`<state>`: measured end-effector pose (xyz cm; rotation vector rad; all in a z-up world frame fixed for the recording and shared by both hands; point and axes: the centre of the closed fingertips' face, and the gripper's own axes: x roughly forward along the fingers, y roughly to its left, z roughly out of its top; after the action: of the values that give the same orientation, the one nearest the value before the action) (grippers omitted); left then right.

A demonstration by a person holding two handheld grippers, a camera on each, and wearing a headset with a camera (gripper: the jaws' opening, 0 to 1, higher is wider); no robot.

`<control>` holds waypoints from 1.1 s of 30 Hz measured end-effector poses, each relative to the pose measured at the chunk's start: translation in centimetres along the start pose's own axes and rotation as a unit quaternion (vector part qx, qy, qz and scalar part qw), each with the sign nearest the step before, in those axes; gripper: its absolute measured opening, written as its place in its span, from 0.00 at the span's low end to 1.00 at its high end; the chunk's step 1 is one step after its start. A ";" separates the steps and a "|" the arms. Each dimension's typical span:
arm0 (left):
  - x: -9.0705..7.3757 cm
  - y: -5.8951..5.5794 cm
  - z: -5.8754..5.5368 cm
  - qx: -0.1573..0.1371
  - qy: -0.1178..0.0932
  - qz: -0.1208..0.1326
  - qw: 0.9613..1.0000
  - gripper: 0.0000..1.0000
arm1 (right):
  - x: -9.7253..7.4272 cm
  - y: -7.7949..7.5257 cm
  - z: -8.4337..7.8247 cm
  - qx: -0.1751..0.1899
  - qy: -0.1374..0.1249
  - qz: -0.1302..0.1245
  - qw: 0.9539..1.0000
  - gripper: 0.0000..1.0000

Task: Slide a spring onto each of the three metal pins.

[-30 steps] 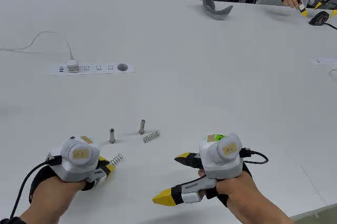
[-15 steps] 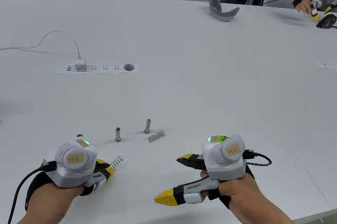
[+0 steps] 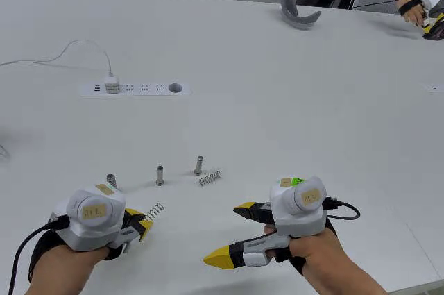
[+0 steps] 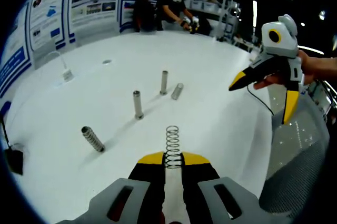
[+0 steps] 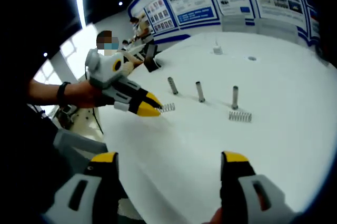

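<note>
Three short metal pins stand upright in a row on the white table. The left pin (image 3: 111, 180) (image 4: 92, 138) (image 5: 172, 85) wears a spring. The middle pin (image 3: 160, 174) (image 4: 138, 104) (image 5: 200, 91) and the right pin (image 3: 199, 164) (image 4: 164, 82) (image 5: 235, 97) are bare. A loose spring (image 3: 209, 178) (image 4: 177, 90) (image 5: 240, 116) lies beside the right pin. My left gripper (image 3: 143, 220) (image 4: 172, 158) (image 5: 150, 109) is shut on another spring (image 3: 154, 210) (image 4: 172, 142) (image 5: 167, 107), low over the table in front of the pins. My right gripper (image 3: 229, 234) (image 4: 262, 96) (image 5: 168, 158) hangs open to the right, with nothing between its jaws.
A white power strip (image 3: 142, 89) with a plug (image 3: 112, 87) and cable lies behind the pins. A grey curved object (image 3: 300, 17) rests at the far side. Another person's hand with a gripper (image 3: 420, 7) works at the far right corner. The table's edge runs past my right hand.
The head camera has shifted, bringing the spring-covered left pin out from behind my left gripper. That gripper and its spring drifted slightly left relative to the pins. The right gripper stays open.
</note>
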<state>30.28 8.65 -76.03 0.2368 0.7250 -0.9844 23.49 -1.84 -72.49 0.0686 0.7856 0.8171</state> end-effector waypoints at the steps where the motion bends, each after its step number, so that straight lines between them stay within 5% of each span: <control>1: -0.1 0.0 0.0 -0.001 -0.001 0.000 1.000 0.11 | 0.0 0.0 0.0 0.001 0.000 0.001 1.000 0.80; 22: -3.2 -0.7 0.2 0.004 -0.013 -0.003 1.000 0.11 | 1.2 1.3 1.3 0.011 -0.013 0.026 1.000 0.77; 33: -4.5 -2.1 0.4 0.010 -0.020 -0.012 1.000 0.11 | 1.9 2.2 2.1 0.029 -0.028 0.041 0.998 0.73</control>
<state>27.23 10.31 -72.53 0.2262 0.6818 -1.0164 24.31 1.46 -71.38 0.1762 0.7581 0.8660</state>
